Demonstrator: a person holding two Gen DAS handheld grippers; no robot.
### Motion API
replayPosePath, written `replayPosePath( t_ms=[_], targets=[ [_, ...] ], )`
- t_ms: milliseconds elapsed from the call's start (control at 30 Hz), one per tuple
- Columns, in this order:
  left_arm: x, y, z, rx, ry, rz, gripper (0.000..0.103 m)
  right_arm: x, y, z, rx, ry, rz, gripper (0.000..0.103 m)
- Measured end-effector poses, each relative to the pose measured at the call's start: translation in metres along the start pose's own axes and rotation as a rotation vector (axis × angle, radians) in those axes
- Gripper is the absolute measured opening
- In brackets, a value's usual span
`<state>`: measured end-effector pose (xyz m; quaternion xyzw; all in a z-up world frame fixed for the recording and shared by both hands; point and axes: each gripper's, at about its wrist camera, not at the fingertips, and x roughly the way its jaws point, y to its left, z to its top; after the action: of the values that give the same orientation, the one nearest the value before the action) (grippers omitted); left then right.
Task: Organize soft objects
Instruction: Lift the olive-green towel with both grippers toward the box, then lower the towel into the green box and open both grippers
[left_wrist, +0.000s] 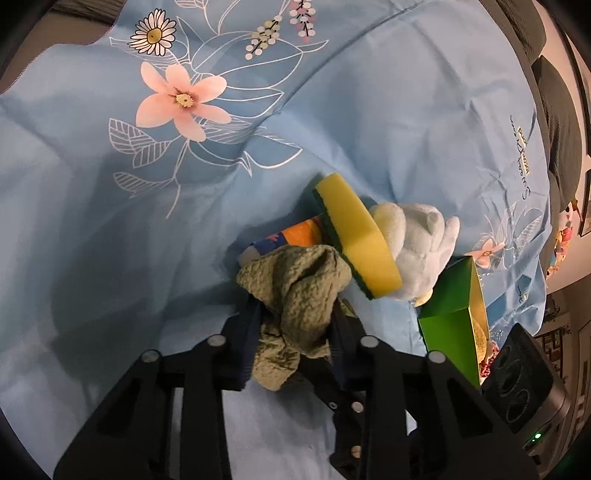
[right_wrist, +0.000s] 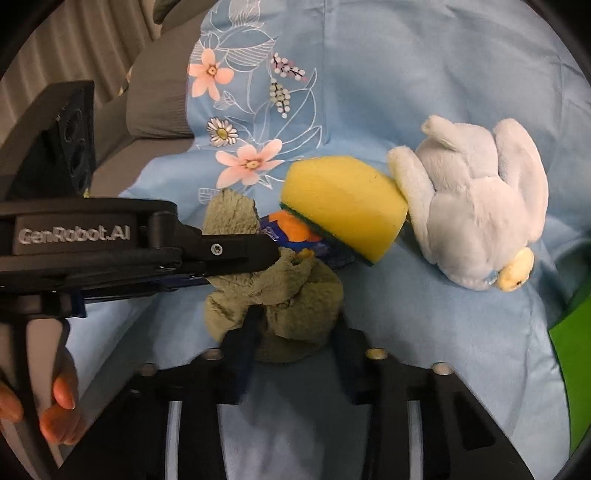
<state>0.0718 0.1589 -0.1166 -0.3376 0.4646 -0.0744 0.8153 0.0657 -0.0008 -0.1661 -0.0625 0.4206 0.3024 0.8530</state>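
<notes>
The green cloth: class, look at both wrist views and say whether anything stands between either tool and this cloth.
Nothing visible does. The green cloth already sits between the fingers of both the left tool and the right tool, and both grip it. The yellow sponge leans just beyond it, out of the way.

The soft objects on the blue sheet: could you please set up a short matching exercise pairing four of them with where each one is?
1. green cloth
2. yellow sponge
3. plush toy
4. green box

a. propped against the plush toy
b. lying on the sheet, right of the sponge
c. open, at the right edge
d. pinched by both grippers

Pairs: 1-d, 2-a, 3-b, 4-c
</notes>
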Motion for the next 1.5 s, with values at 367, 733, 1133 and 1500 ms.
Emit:
replayPosePath(
  t_ms=[367,733,1133,1500],
  targets=[
    [-0.02,-0.05,-0.026,0.169,-0.049,0.015,0.025,-0.059,-0.007,-0.022,0.06,-0.143,0.005,0.031],
    [-0.041,-0.121,-0.058,0.37,-0.135,-0.031,0.025,-0.137,-0.017,-0.033,0.073,-0.319,-0.031,0.031],
    [-0.037,-0.182,-0.079,0.455,-0.163,-0.083,0.025,-0.192,-0.054,-0.041,0.106,-0.411,-0.077,0.031],
    [-0.018,-0.239,-0.103,0.531,-0.156,-0.105,0.023,-0.225,-0.093,-0.055,0.149,-0.462,-0.129,0.031]
  ],
)
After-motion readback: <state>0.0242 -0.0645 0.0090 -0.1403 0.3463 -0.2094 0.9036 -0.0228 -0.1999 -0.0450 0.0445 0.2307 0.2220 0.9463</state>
